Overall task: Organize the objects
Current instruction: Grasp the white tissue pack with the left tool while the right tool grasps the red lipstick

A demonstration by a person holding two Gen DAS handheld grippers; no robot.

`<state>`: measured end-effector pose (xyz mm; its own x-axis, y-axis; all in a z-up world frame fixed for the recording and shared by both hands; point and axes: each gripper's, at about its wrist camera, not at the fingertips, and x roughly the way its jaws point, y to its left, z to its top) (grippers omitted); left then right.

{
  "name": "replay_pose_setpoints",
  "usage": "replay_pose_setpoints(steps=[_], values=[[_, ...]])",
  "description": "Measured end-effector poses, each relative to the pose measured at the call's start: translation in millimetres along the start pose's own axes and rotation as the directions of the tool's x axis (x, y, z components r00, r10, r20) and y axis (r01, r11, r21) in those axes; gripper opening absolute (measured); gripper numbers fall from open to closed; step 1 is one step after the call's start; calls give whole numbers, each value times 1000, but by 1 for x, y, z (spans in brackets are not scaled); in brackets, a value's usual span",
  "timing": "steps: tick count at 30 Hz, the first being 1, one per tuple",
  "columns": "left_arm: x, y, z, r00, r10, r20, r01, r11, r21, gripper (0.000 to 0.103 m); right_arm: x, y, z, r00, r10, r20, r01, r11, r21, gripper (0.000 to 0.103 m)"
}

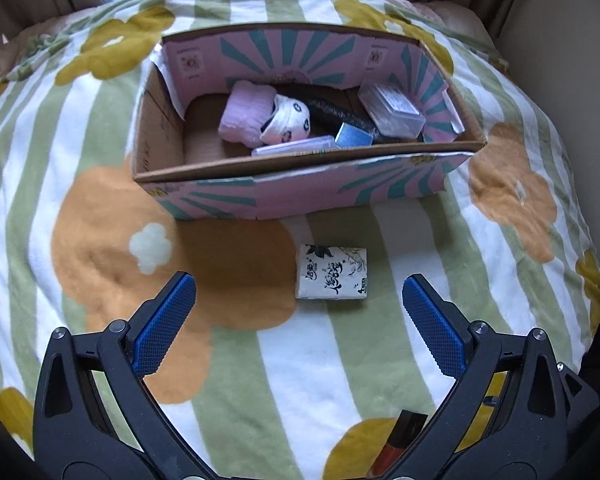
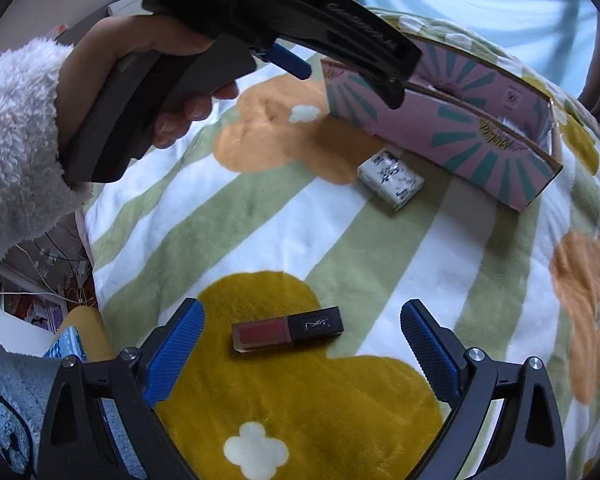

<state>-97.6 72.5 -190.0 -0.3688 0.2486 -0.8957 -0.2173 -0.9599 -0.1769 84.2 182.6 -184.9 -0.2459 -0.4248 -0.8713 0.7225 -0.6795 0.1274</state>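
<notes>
A pink and teal cardboard box stands open on a flowered blanket, holding a pink cloth, a panda-print roll, a clear plastic case and a dark tube. A white tissue pack with black print lies just in front of the box, a little beyond my left gripper, which is open and empty. The same tissue pack shows in the right wrist view beside the box. A red lipstick with a black cap lies between the open fingers of my right gripper.
The striped blanket covers the whole surface and falls off at the left edge in the right wrist view. A hand in a fluffy white sleeve holds the left gripper's handle above the blanket. Curtains hang behind the box.
</notes>
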Motion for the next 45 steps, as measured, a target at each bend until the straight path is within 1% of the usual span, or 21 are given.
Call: replay_pose_setpoints(steps=[4,8,12,17,20,21,23,24,28,30,31,33,40,45], values=[[37,-2,-11,999,-15,-34,15,1000,-8,102,22,-2,-8,999,30,-11,-30,999,-19,98],[66,-10,-17,998,-16,-59,16,1000,9,102,37,-4,-15,998,60,-22,-61,998,-25,98],[84,-19,-17,998,-2,-70,4,999,36,102,44,-2,-19,996,91,-23,-92,995,-30,98],[98,-20,-13,997,1,-71,1,1000,22,101,52,1,-24,994,106,-36,-107,993,-40,98],[106,-24,-10,997,8,-80,-5,999,37,94,57,2,-26,993,107,-44,-109,993,-42,96],[109,-25,-10,996,14,-86,-11,999,44,91,58,3,-26,994,96,-46,-98,994,-47,93],[114,-28,-10,995,34,-93,-28,998,62,88,60,3,-26,996,75,-55,-78,996,-52,87],[116,-28,-10,995,36,-93,-30,997,67,87,61,2,-25,996,71,-55,-74,996,-47,82],[119,-29,-11,995,40,-96,-32,996,79,74,62,-2,-25,995,84,-55,-85,996,-30,82],[118,-28,-10,994,40,-98,-32,996,79,70,62,-1,-26,995,79,-53,-81,996,-35,82],[118,-28,-9,994,40,-97,-33,996,78,65,62,-1,-27,995,79,-53,-81,996,-35,82],[116,-26,-8,994,40,-99,-33,997,74,61,62,-1,-27,995,80,-55,-82,996,-32,82],[109,-24,-5,995,24,-97,-18,998,57,59,58,-2,-27,996,67,-56,-68,997,-25,82],[95,-24,-1,996,16,-82,-12,999,48,59,49,-11,-22,997,51,-53,-50,999,11,82]])
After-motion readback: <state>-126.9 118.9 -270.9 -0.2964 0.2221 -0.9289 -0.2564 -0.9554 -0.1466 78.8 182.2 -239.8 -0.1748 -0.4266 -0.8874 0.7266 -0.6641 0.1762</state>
